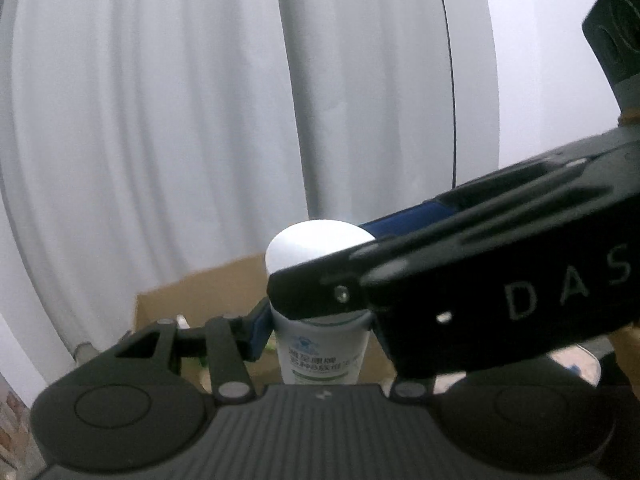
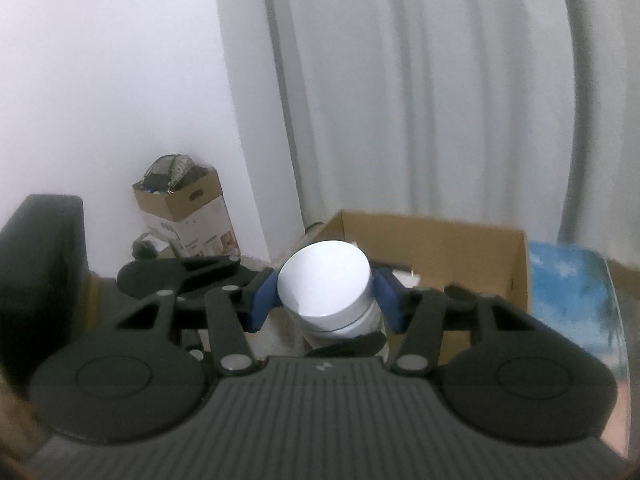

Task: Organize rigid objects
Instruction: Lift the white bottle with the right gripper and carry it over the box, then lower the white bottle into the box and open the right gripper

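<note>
room: white curtain (image 2: 440, 100), wall (image 2: 112, 80), open cardboard box (image 2: 460, 248) | both tongs (image 1: 320, 320) (image 2: 326, 300) clamp white bottle (image 2: 332, 292)

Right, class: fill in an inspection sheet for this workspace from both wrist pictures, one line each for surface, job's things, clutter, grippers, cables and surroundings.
Surface: nothing seen.
Job's things: white bottle with a white cap, printed label, held upright in the air; open cardboard box behind and below it.
Clutter: smaller box stuffed with odds and ends by the wall; blue patterned item right of the open box.
Grippers: right gripper shut on the bottle just under its cap; left gripper shut on the bottle lower down, partly hidden by the right one.
Cables: thin dark line down the wall.
Surroundings: white curtain, white wall.
</note>
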`<action>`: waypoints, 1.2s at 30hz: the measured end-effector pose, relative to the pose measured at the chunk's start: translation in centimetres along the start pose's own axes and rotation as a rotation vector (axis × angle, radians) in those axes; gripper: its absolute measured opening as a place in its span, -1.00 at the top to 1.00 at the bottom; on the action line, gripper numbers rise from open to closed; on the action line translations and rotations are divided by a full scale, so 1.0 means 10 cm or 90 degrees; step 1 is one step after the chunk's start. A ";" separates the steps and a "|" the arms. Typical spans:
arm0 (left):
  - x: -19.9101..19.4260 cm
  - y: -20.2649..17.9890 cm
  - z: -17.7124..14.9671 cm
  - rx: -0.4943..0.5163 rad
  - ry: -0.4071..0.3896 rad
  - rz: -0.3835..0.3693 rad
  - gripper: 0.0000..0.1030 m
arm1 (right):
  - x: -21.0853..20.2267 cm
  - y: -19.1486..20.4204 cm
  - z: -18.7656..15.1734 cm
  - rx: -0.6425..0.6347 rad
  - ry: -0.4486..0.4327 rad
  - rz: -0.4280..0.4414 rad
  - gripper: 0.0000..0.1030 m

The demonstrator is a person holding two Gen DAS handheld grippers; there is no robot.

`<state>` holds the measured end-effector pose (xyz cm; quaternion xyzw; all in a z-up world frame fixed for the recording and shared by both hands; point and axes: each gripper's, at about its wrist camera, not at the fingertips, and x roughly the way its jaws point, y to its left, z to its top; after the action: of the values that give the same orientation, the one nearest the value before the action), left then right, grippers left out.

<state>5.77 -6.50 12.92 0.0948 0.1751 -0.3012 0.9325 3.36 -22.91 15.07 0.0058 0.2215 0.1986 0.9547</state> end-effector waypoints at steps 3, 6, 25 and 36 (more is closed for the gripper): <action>0.17 0.21 0.18 -0.014 0.015 -0.011 -0.05 | 0.16 -0.05 0.24 -0.016 0.008 0.003 -0.03; 0.45 0.44 0.32 -0.044 0.051 -0.027 -0.05 | 0.41 -0.20 0.45 -0.007 0.031 0.009 -0.03; 2.15 0.77 0.20 -0.107 0.327 -0.082 -0.04 | 1.86 -1.53 0.11 0.171 0.227 0.063 -0.03; 2.13 0.87 0.11 -0.106 0.343 -0.092 -0.44 | 2.06 -1.37 0.07 0.172 0.246 0.072 -0.05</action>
<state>27.42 -11.11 6.36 0.0819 0.4467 -0.3156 0.8331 25.82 -27.63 5.68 0.1075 0.4238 0.2180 0.8725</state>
